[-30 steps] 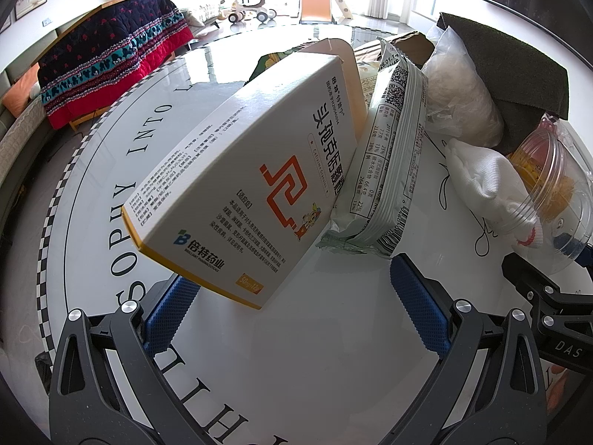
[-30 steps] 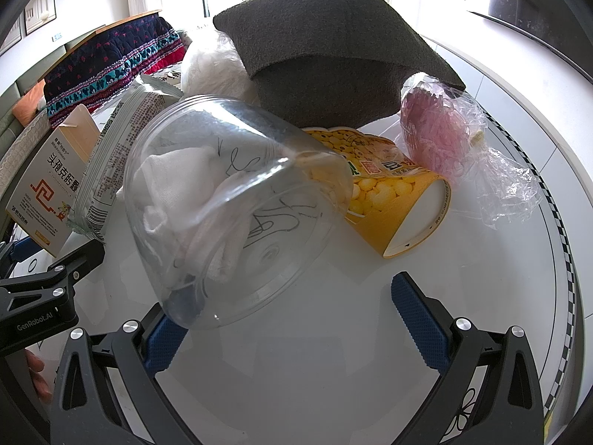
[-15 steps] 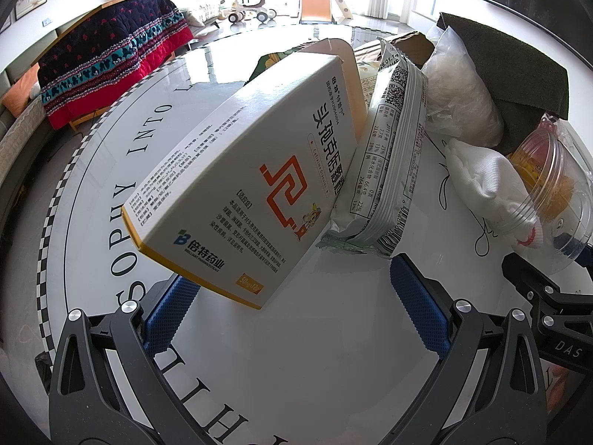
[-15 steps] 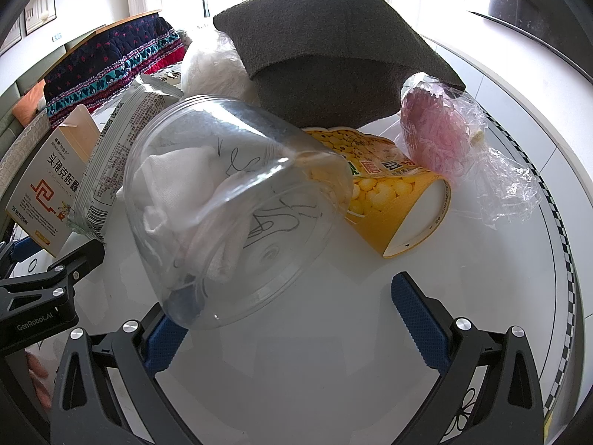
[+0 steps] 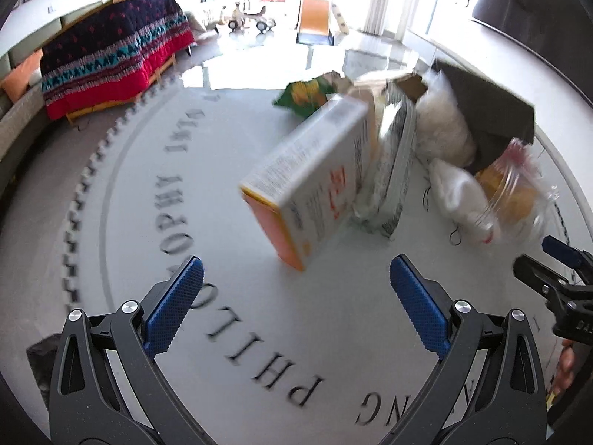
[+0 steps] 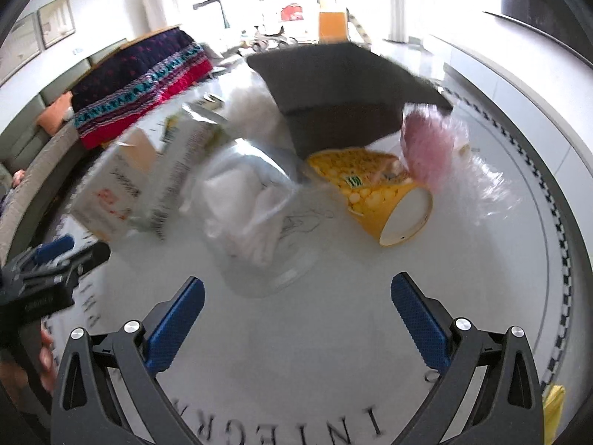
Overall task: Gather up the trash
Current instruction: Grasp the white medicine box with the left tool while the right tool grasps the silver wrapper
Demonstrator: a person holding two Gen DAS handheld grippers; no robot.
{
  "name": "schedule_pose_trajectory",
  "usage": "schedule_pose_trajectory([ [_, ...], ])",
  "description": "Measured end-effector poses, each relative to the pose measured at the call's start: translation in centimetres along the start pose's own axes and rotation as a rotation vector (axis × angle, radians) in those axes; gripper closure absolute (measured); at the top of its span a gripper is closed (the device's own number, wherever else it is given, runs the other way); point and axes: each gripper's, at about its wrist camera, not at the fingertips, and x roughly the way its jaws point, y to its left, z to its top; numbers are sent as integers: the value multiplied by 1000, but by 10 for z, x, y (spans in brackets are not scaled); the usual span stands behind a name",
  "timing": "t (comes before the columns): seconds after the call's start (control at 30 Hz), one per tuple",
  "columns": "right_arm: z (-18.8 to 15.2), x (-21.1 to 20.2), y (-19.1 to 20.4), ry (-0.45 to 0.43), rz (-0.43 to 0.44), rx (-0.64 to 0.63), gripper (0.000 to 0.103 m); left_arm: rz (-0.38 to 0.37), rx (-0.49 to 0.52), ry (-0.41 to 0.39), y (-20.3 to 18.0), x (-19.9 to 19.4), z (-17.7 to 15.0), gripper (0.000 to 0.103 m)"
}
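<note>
Both grippers have pulled back and up from the trash pile since half a second ago, so the pile now looks smaller and blurred by motion. The left gripper is wide open and holds nothing; the white and orange medicine box that sat near its fingers now lies well ahead of them. The right gripper is also wide open and empty, with the clear plastic tub just beyond it. Beside the tub lies a yellow popcorn cup. Letters on the round white table read "PHILO"; the box's print is too blurred to read.
</note>
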Motion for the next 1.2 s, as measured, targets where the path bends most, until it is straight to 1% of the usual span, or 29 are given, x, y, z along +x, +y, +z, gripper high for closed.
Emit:
schedule_pose_trajectory([
  [0.13,11,-23,-4,-21,49,-28,2,-35,-3,-21,7,-15,17,6],
  [0.2,19,-34,2,-35,66,-43,2,-44,22,-18,12,-14,26,6],
  [0.27,25,-42,3,-43,76,-49,2,-51,82,9,8,-7,39,6],
  [0.33,29,-47,1,-54,81,-47,2,-37,137,36,9,7,52,6],
  [0.4,31,-49,1,-62,89,-42,2,-35,159,55,13,16,55,6],
  [0.5,35,-55,2,-69,107,-42,3,-66,168,54,15,22,59,6],
  [0.53,38,-55,5,-67,109,-51,6,-73,169,43,14,21,59,9],
  [0.6,41,-50,9,-59,106,-63,9,-89,170,17,11,20,59,13],
  [0.67,48,-48,14,-52,98,-65,12,-82,179,6,6,24,58,19],
  [0.7,51,-46,17,-48,100,-62,12,-78,191,10,5,27,58,27],
  [0.73,57,-44,20,-46,109,-57,12,-67,210,17,1,29,56,39],
  [0.77,60,-44,22,-47,118,-53,12,-57,232,28,-2,33,54,45],
  [0.83,68,-42,28,-40,138,-41,12,-27,263,17,-8,35,51,45],
  [0.9,77,-40,36,-41,169,-36,12,-19,272,20,-11,34,51,45],
  [0.97,87,-37,48,-39,195,-33,15,-22,264,22,-11,33,51,45],
  [1.0,92,-35,54,-30,205,-27,19,-27,259,21,-10,33,52,45],
  [1.03,98,-31,60,-13,223,-13,23,-40,249,13,-8,32,51,48],
  [1.07,103,-24,65,7,245,4,25,-54,243,3,-5,29,50,50],
  [1.1,106,-18,68,28,257,20,29,-74,237,-5,-4,26,50,60],
  [1.13,111,-11,71,57,270,42,32,-105,229,-8,-2,23,49,74],
  [1.17,115,0,74,92,288,69,32,-130,217,-5,-1,22,48,82],
  [1.2,117,7,76,114,298,89,33,-123,216,-5,-1,21,47,82],
])
